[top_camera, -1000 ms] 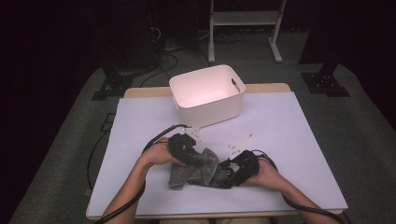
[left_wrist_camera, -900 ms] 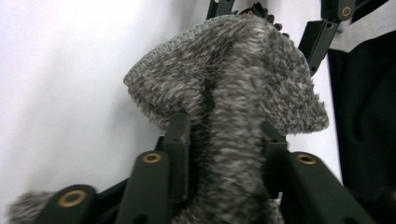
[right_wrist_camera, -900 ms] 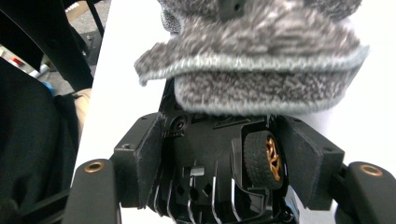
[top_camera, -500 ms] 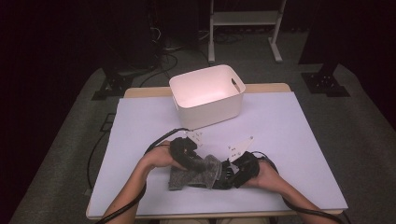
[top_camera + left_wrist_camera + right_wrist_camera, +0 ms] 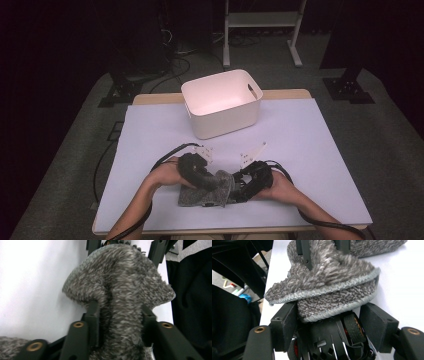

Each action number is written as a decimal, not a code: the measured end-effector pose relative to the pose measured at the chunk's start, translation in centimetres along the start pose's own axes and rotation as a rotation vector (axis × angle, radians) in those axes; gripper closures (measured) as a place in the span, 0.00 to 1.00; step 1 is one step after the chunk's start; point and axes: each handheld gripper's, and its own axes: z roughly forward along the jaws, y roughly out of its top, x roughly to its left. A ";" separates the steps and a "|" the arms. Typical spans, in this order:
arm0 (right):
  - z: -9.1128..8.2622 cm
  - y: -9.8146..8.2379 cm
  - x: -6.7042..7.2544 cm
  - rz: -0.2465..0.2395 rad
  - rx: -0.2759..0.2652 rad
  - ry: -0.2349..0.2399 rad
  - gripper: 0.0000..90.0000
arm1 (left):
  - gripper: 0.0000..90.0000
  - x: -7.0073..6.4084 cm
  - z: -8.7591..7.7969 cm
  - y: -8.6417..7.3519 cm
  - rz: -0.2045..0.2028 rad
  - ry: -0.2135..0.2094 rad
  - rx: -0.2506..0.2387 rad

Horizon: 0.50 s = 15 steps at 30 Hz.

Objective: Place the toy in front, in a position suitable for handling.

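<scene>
A grey fuzzy cloth (image 5: 207,196) lies bunched near the table's front edge, between both hands. My left gripper (image 5: 214,182) reaches into it from the left. In the left gripper view, a thick fold of the cloth (image 5: 120,277) fills the gap of the left gripper (image 5: 120,313) and touches both pads; the jaws have just been opening. My right gripper (image 5: 239,189) meets the cloth from the right. In the right gripper view, the hemmed, doubled edge of the cloth (image 5: 327,272) sits between the pads of the right gripper (image 5: 330,321), spanning them.
A white plastic bin (image 5: 222,102) stands empty at the back middle of the white-covered table (image 5: 310,150). Cables trail from both grippers across the front. Dark floor, stands and cables surround the table.
Hands and cloth keep nearly the same places; the high view shows no clear shift.
</scene>
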 end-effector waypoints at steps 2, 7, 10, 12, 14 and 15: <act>-0.1 -0.2 0.5 -0.034 -0.017 -0.028 0.34 | 0.60 0.0 0.2 0.1 -0.023 -0.010 0.015; -0.4 -0.5 1.8 -0.123 -0.035 -0.092 0.34 | 0.54 0.0 0.7 0.2 -0.054 -0.047 0.018; -0.5 -0.4 2.5 -0.169 -0.028 -0.119 0.35 | 0.59 -0.4 0.3 0.4 -0.018 -0.035 0.007; -0.9 -0.1 2.4 -0.169 -0.020 -0.106 0.38 | 0.64 -1.1 -0.1 0.7 0.019 -0.020 -0.003; -1.4 0.1 2.0 -0.140 -0.020 -0.088 0.33 | 0.66 -1.7 -0.3 1.1 0.048 0.000 0.011; -1.6 0.1 1.7 -0.126 -0.016 -0.070 0.33 | 0.66 -1.9 -0.3 1.2 0.061 0.013 0.019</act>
